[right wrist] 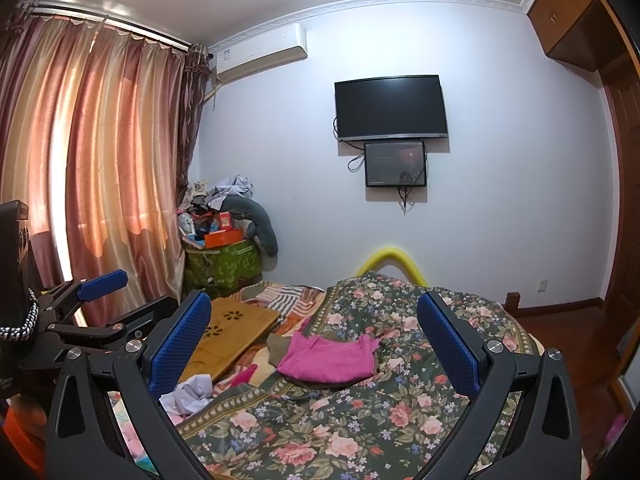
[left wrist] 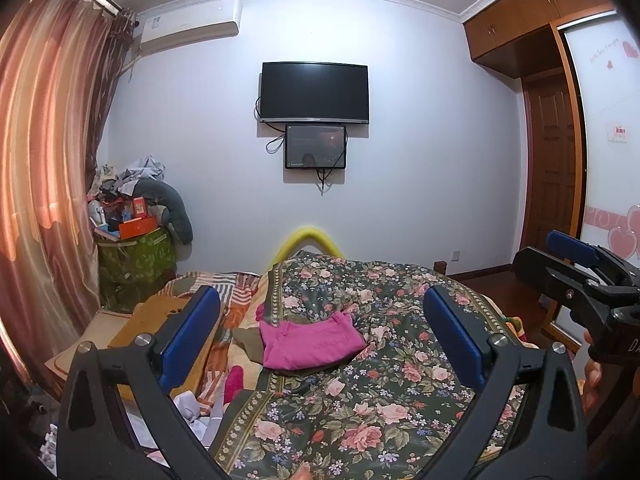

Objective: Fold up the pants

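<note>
Pink pants (left wrist: 310, 345) lie folded into a compact bundle on the floral bedspread (left wrist: 380, 408), over a bit of olive cloth. They also show in the right wrist view (right wrist: 330, 360). My left gripper (left wrist: 320, 336) is open and empty, held above the bed, with the pants beyond and between its blue pads. My right gripper (right wrist: 314, 336) is open and empty too, held back from the pants. The right gripper shows at the right edge of the left wrist view (left wrist: 580, 264). The left gripper shows at the left of the right wrist view (right wrist: 92, 292).
A wooden lap desk (right wrist: 232, 336) lies on the bed's left side. Crumpled white cloth (right wrist: 190, 394) and pink items lie near it. A cluttered green bin (right wrist: 222, 260) stands by the curtain. A yellow bed rail (right wrist: 394, 258) is at the far end. Wardrobe and door stand right.
</note>
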`<state>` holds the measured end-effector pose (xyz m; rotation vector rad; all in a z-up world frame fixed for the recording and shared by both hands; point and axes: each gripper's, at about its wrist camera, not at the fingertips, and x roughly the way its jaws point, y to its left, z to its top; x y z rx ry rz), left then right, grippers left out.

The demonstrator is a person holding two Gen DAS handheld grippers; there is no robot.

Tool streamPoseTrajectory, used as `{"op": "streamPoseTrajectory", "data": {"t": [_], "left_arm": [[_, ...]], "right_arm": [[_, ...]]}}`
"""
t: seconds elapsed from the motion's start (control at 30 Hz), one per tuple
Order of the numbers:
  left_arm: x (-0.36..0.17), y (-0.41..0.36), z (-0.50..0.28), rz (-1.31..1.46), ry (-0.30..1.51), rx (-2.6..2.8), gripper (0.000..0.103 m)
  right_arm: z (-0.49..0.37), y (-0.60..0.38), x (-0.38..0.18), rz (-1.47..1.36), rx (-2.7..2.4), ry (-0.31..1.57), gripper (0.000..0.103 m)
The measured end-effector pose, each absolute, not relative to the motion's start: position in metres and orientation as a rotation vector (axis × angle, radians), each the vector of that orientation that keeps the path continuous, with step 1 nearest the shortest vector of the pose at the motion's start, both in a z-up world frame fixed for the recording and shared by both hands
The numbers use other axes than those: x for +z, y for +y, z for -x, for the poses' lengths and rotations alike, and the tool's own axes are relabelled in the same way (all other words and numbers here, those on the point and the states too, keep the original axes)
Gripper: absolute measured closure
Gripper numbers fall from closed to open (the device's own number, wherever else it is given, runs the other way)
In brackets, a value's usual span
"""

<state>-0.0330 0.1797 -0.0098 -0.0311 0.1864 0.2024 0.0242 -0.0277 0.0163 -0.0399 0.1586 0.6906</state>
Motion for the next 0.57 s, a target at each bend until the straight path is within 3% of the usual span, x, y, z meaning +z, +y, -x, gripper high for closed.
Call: {"op": "streamPoseTrajectory", "data": {"t": [0.57], "left_arm": [[-0.0091,0.1830,0.0331,0.045,0.197,0.193,0.000]], "right_arm": [[-0.0242,-0.0237,0.0142,0.037,0.684,0.166,0.001]]}}
